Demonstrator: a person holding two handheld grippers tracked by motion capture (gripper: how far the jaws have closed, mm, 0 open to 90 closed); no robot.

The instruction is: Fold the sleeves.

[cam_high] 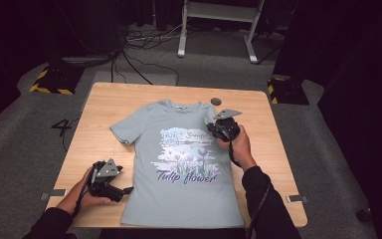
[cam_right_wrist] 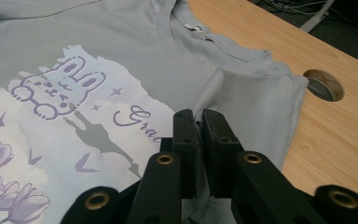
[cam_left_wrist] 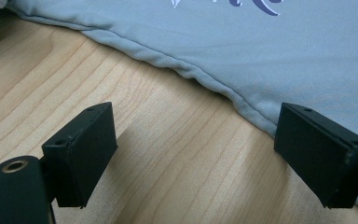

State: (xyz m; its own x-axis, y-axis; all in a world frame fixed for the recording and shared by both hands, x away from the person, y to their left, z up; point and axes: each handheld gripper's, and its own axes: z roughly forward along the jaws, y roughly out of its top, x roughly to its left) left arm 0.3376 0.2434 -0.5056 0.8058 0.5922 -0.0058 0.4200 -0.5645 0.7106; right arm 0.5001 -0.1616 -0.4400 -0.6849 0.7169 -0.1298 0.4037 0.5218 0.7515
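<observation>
The wooden tabletop (cam_high: 104, 109) carries a light-blue T-shirt (cam_high: 179, 194) lying flat, print up; soft and limp, it is best pinched at seams or hems; the right gripper (cam_right_wrist: 199, 122) is clamped on the folded-in sleeve; the left gripper (cam_left_wrist: 193, 154) gapes wide beside the side hem

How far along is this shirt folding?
Early on. Done: the T-shirt lies flat, print up, and its one sleeve is already folded in over the body. In hand: the right claw pinches that sleeve. Left: the left claw is open beside the side hem; other sleeve unfolded.
</observation>
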